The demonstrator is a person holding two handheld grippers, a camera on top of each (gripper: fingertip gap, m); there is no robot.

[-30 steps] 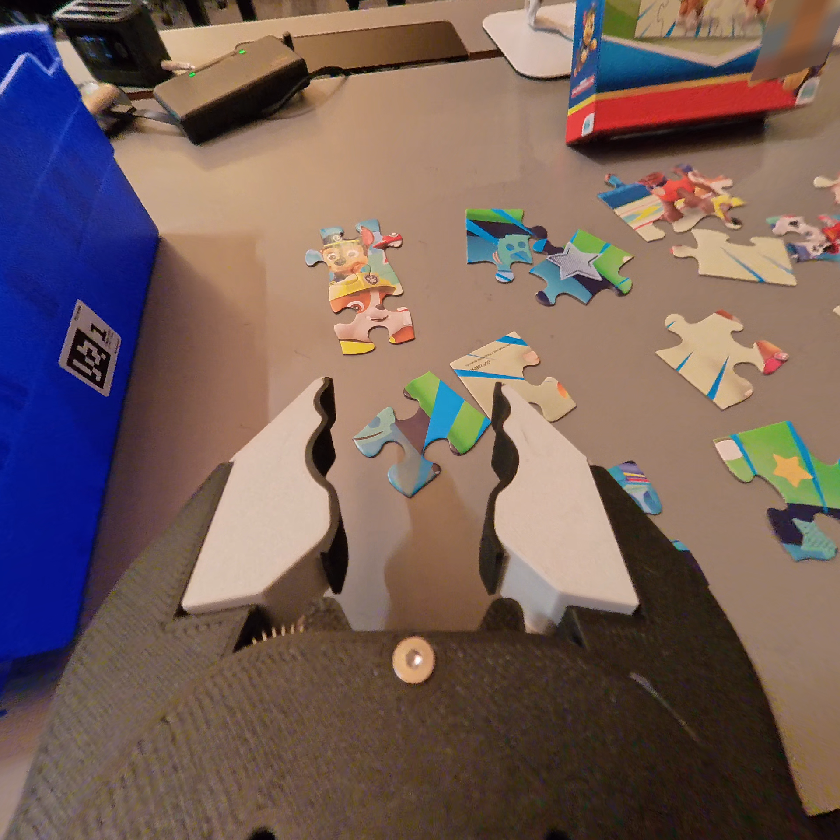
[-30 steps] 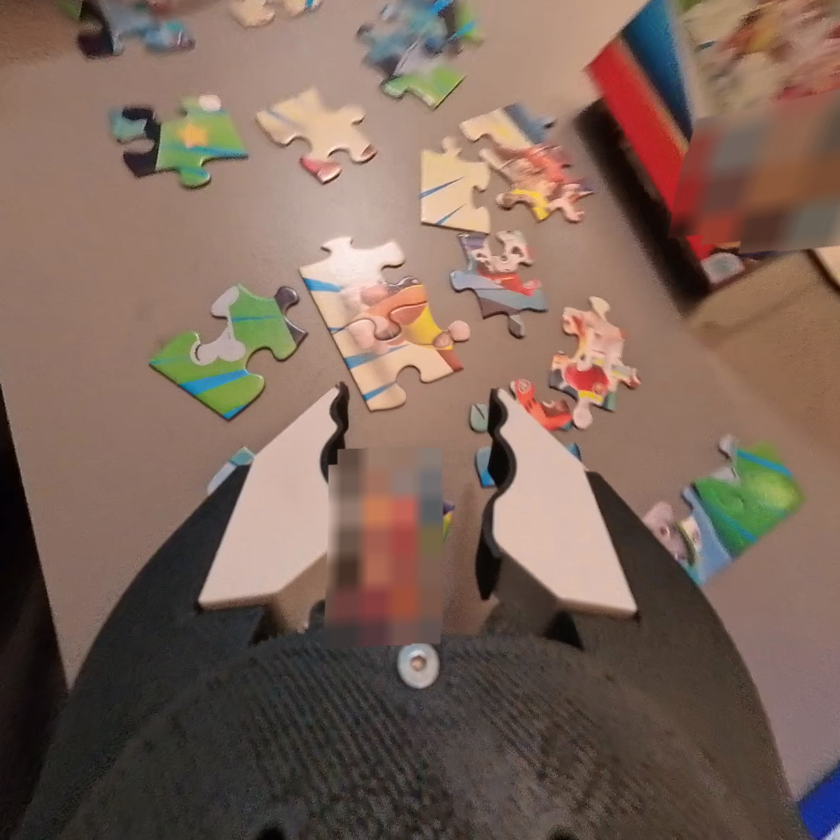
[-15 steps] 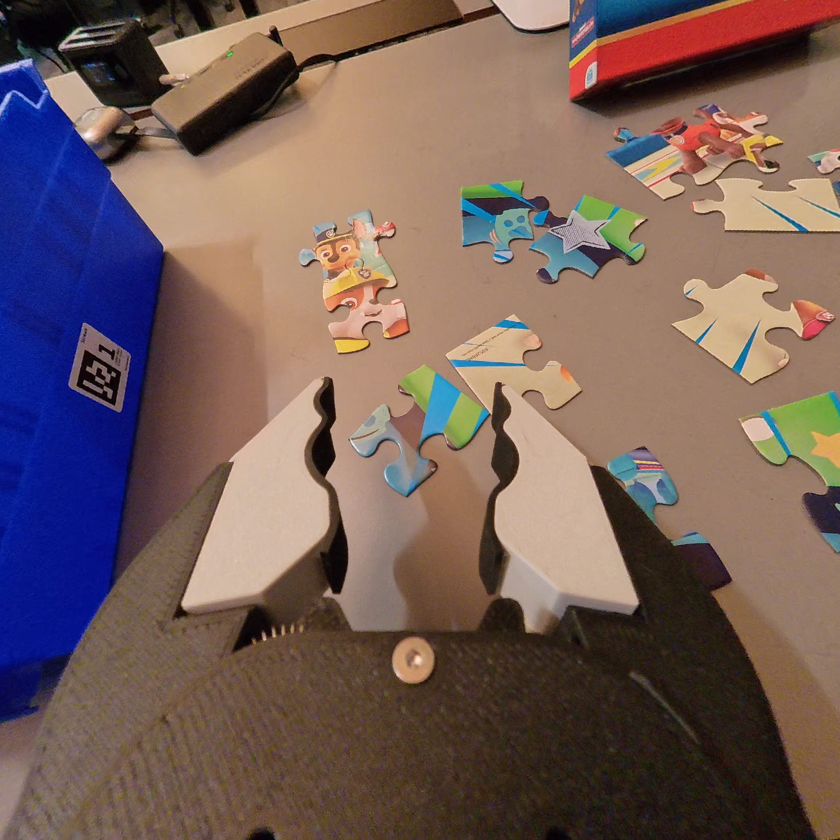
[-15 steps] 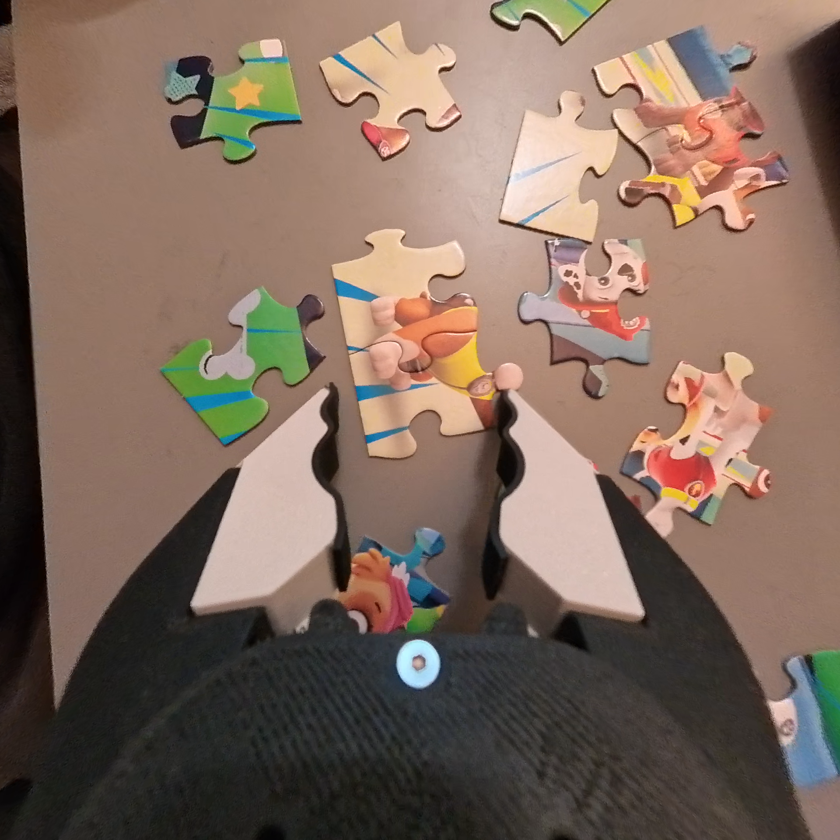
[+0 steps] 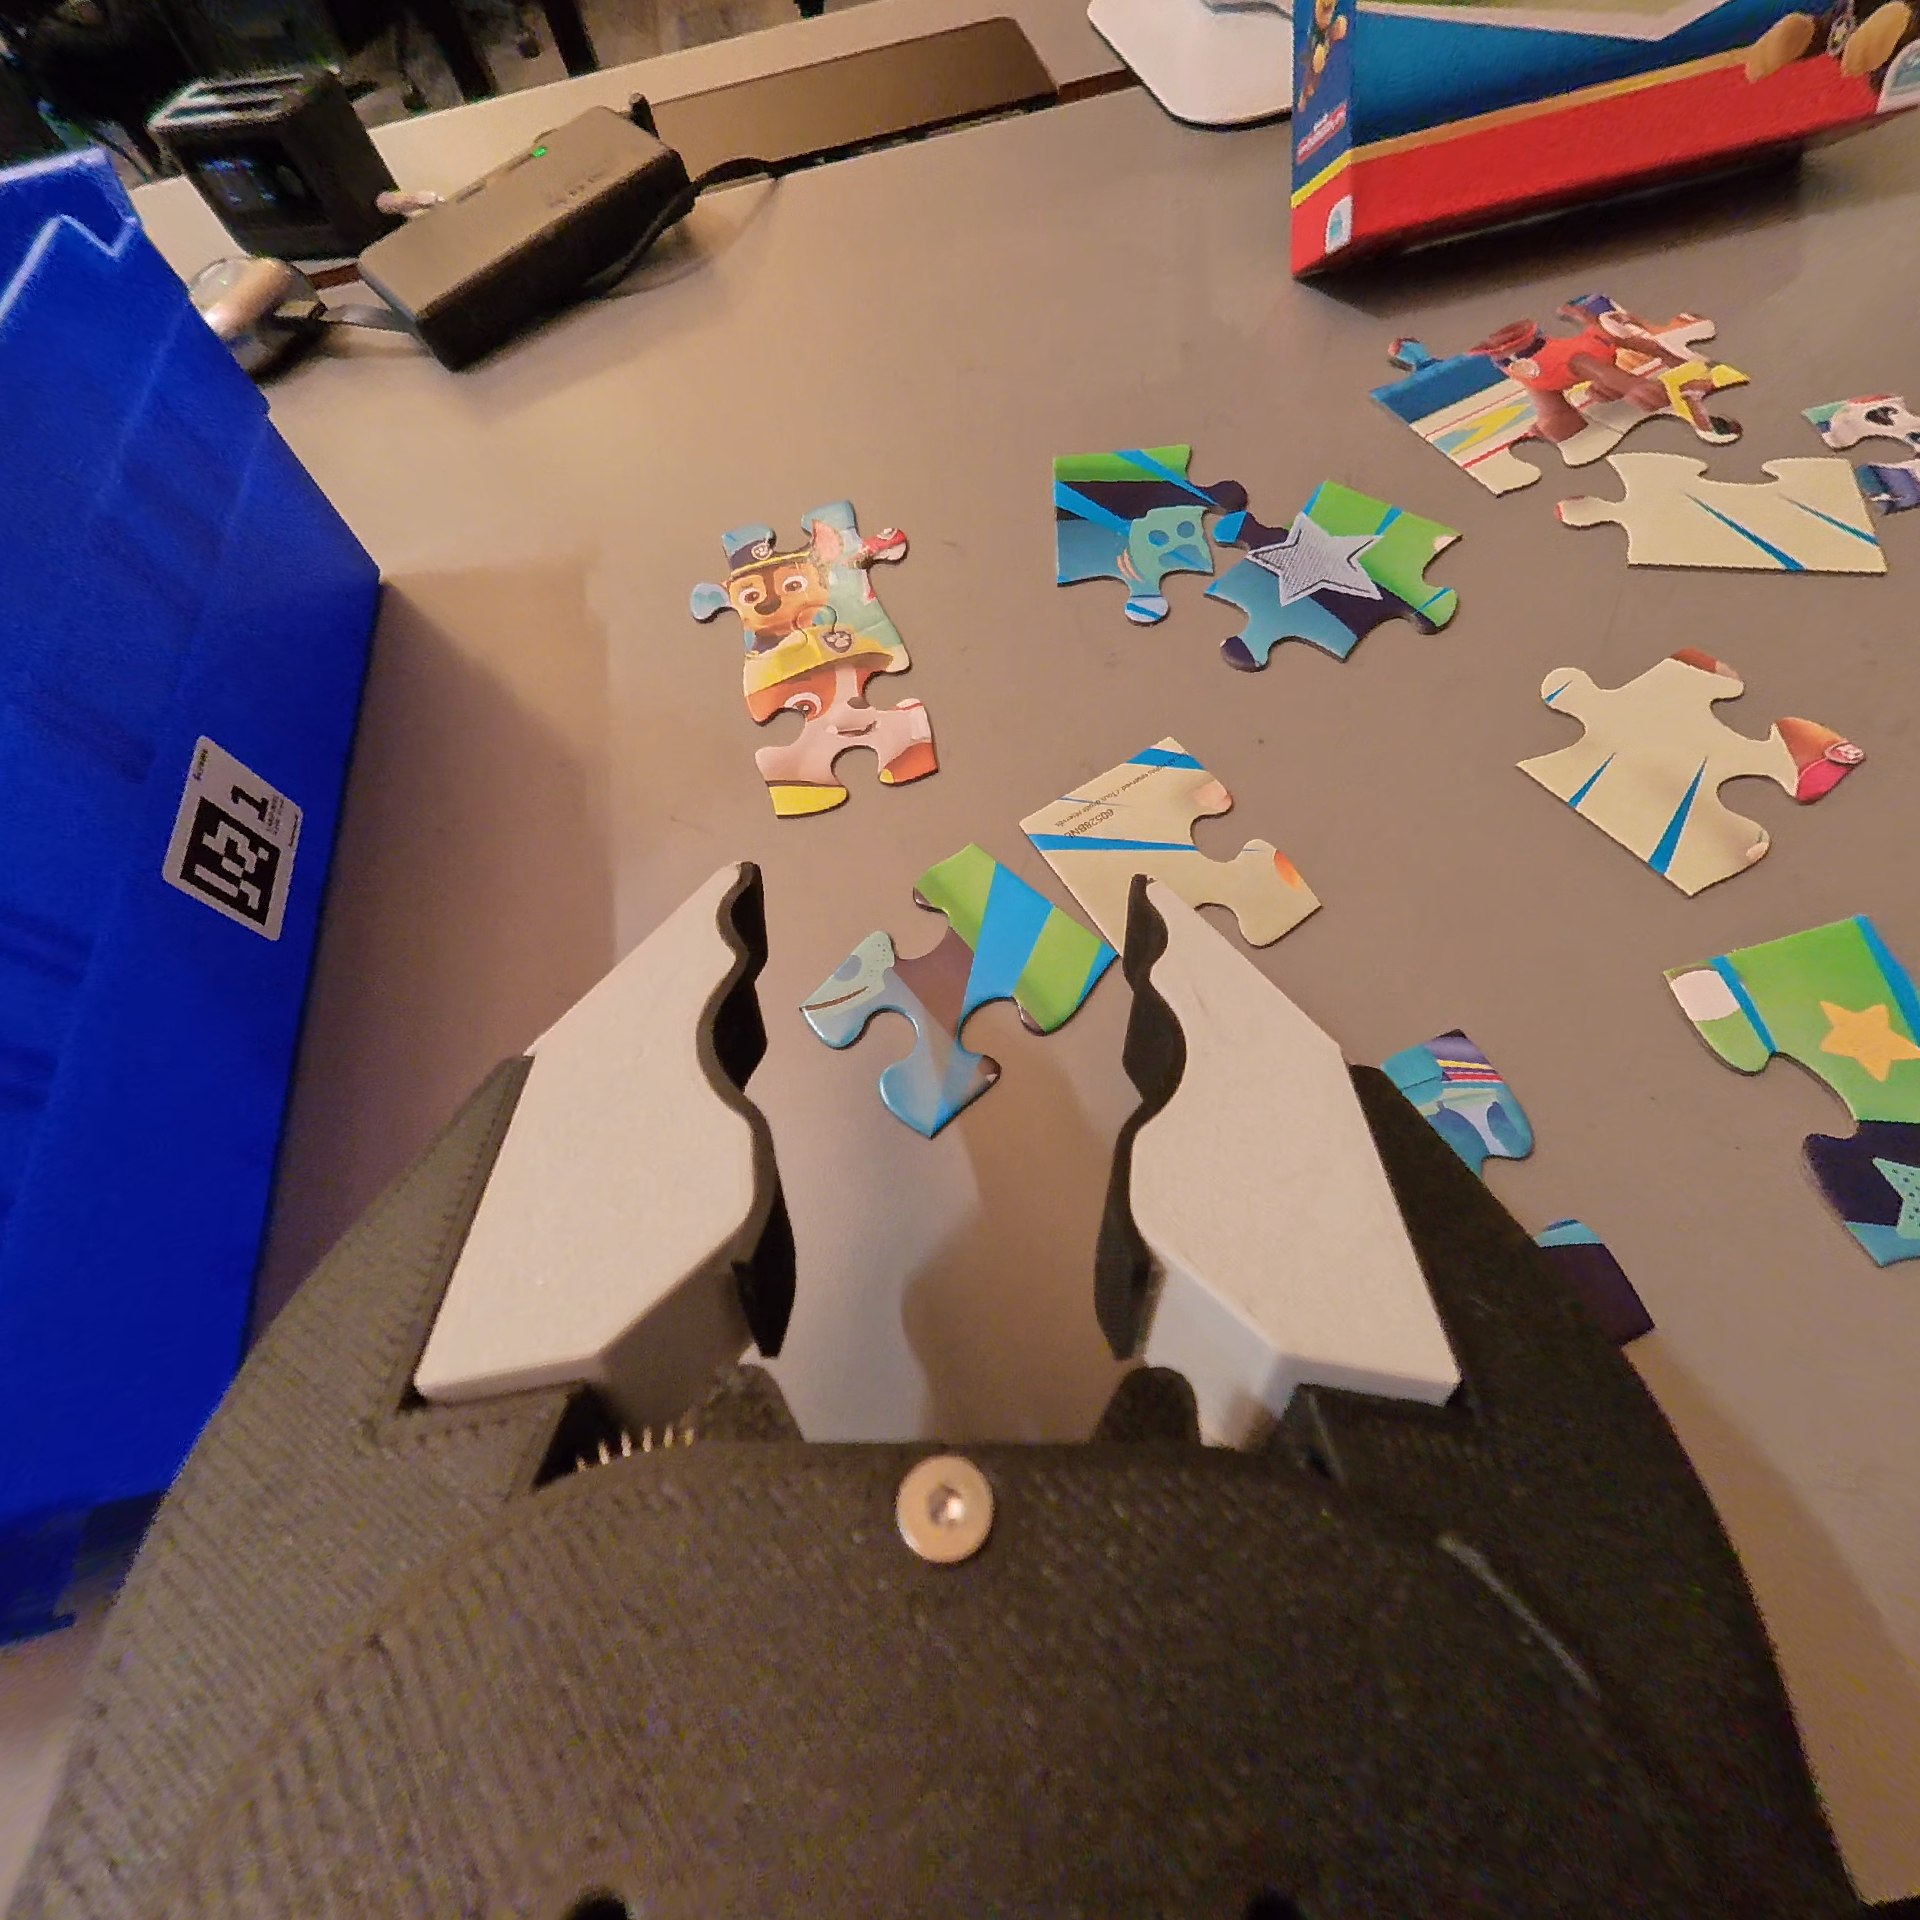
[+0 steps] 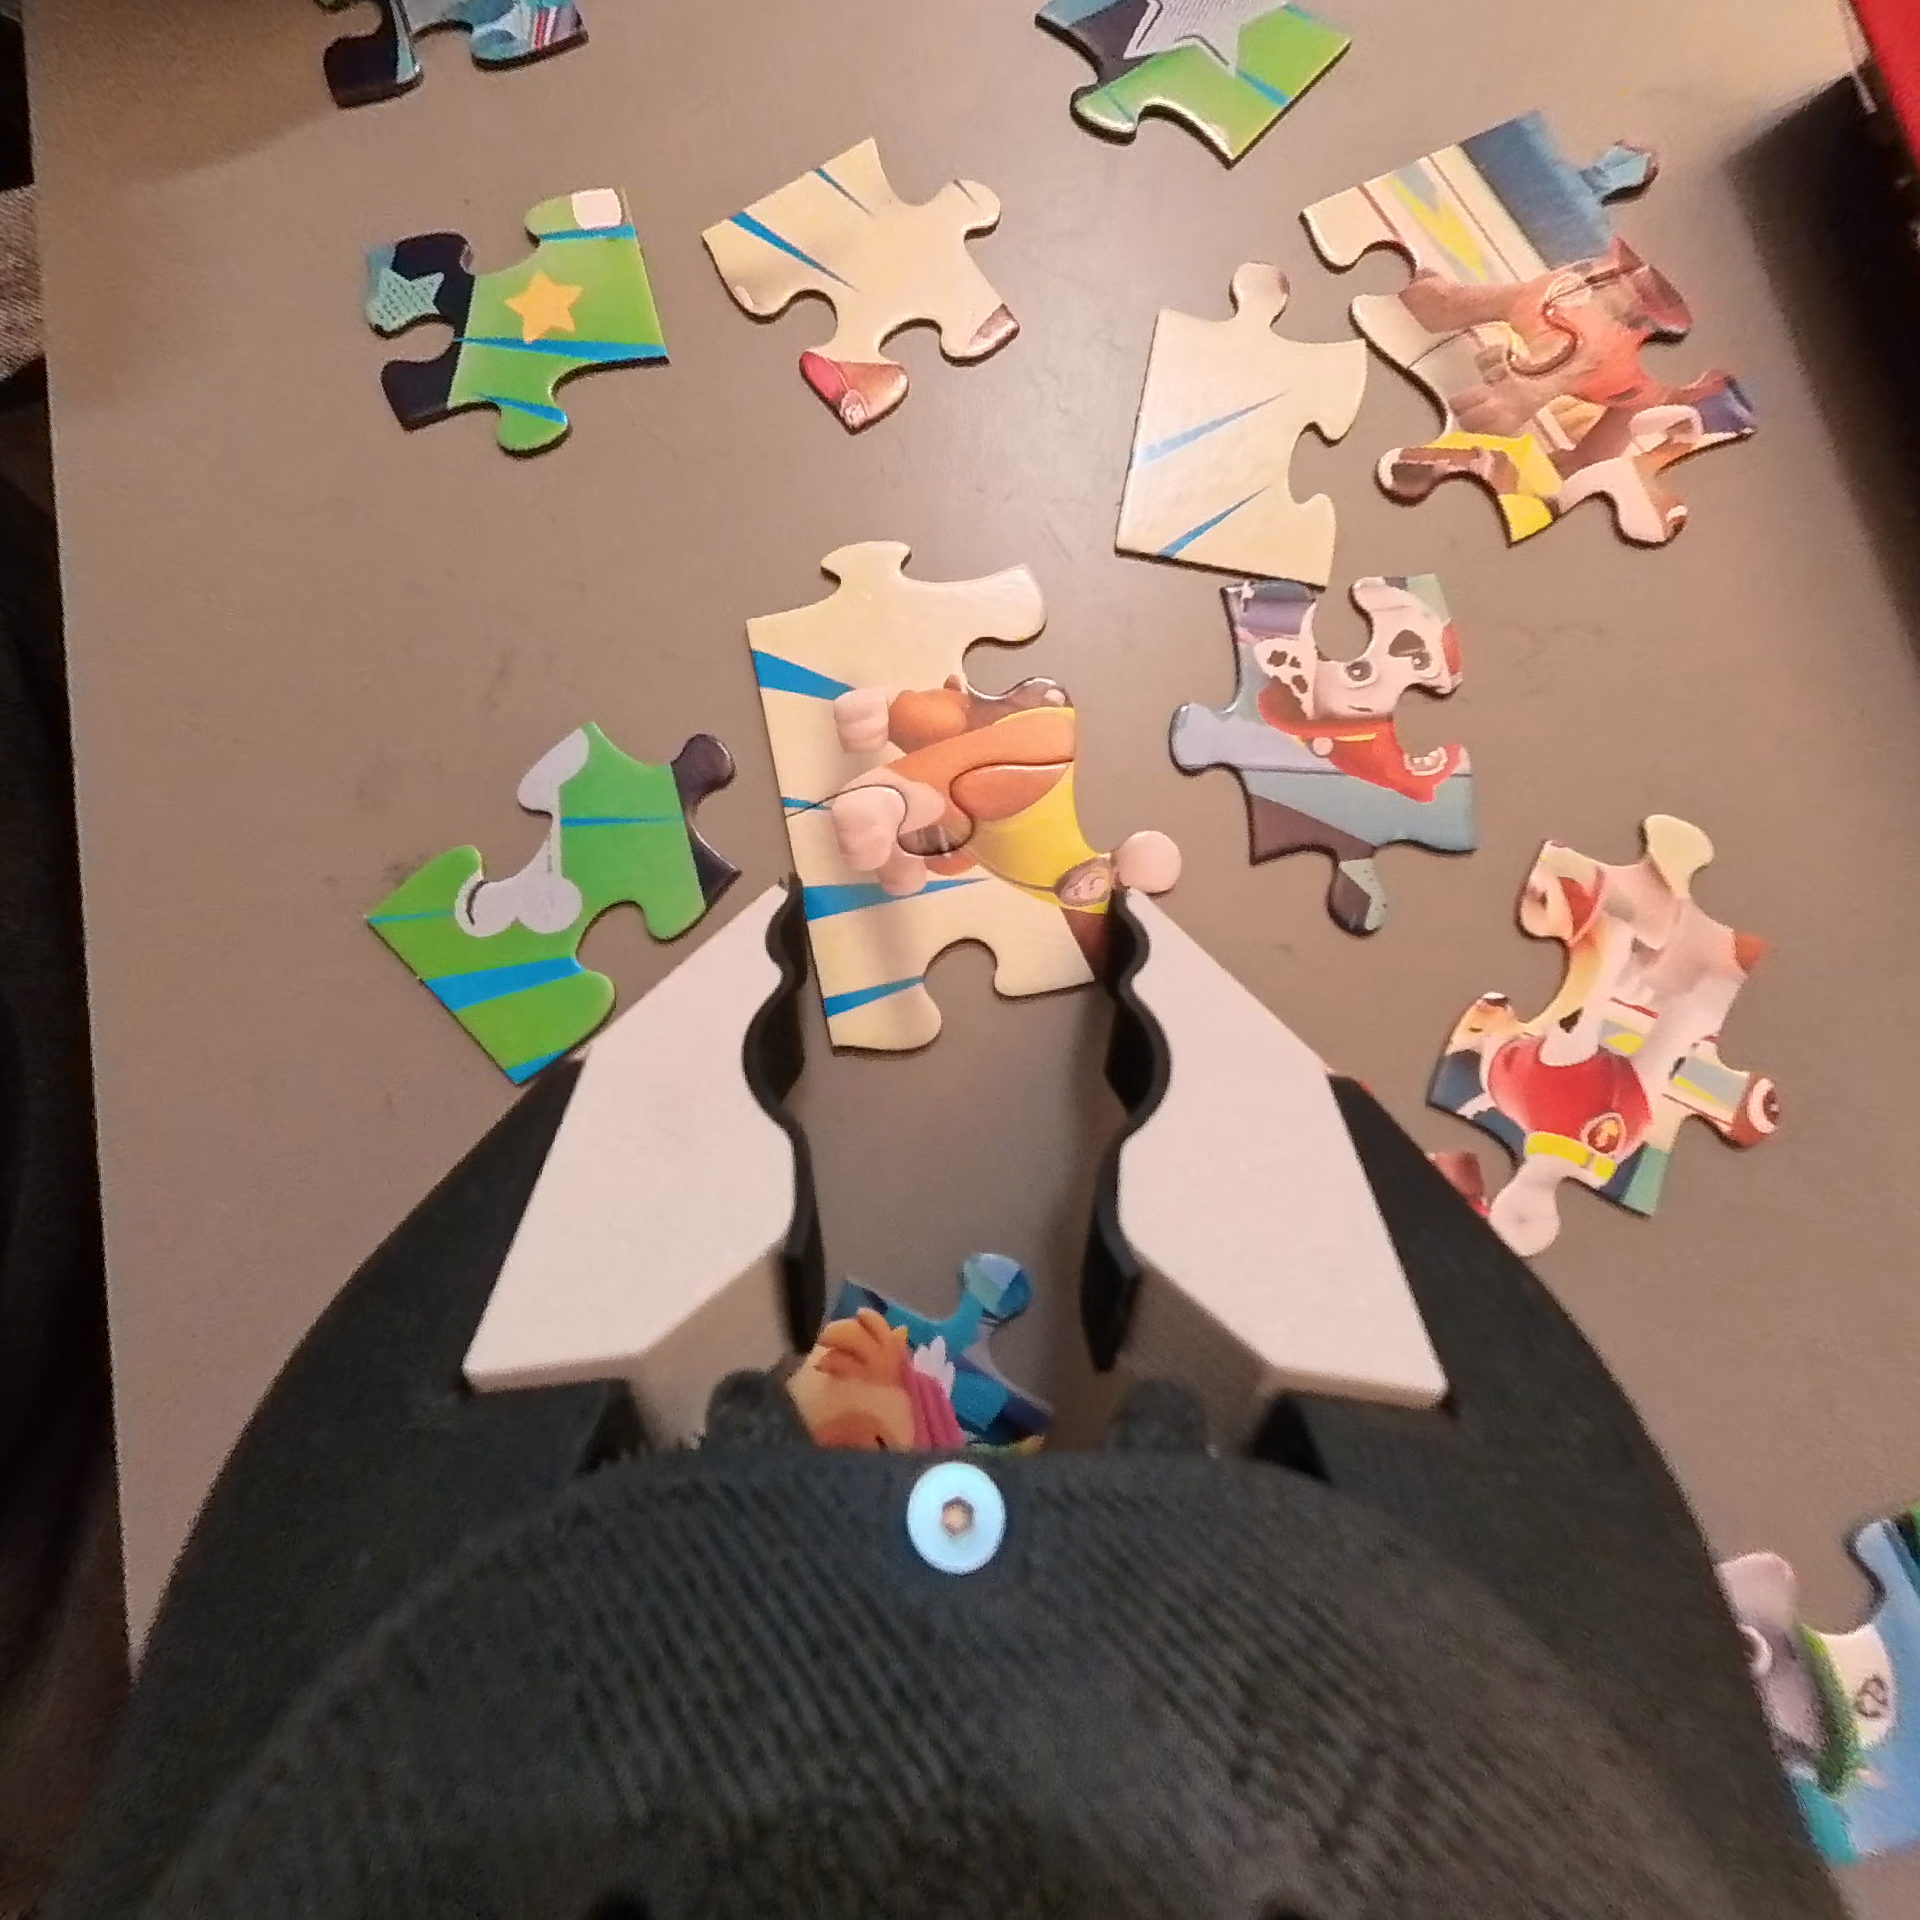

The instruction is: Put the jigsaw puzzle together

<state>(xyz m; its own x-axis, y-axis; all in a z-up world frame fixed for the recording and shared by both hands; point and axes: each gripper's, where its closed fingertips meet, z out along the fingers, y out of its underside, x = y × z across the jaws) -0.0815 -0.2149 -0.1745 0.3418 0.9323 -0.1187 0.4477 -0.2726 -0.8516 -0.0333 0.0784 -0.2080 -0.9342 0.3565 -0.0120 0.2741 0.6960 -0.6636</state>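
My right gripper [image 6: 951, 899] points down at a grey table [image 6: 260, 623]. Its pads sit against the two side edges of a joined pair of cream and orange puzzle pieces [image 6: 914, 790], which lies flat on the table. A green piece with a white bone [image 6: 551, 904] lies just to the left of it, and a spotted-dog piece [image 6: 1340, 748] to the right. My left gripper [image 5: 945, 883] is open and empty. It hovers over a green and blue piece [image 5: 997, 966] that lies loose between its fingers, touching neither. A cream piece [image 5: 1153, 831] lies by its right fingertip.
A blue bin [image 5: 125, 727] stands close on the left. A black power brick [image 5: 520, 229] and a red and blue puzzle box [image 5: 1558, 135] sit at the back. Several loose pieces are spread over the table. An orange and blue piece [image 6: 914, 1371] lies under my right gripper. There is about 30 centimeters between the tips of the two grippers. The black power brick [image 5: 520, 229] is about 35 centimeters from my left fingertips and 55 centimeters from my right.
My right gripper swung down over the joined cream and orange pieces, and its jaws narrowed onto their edges. My left gripper stayed open and hardly moved.
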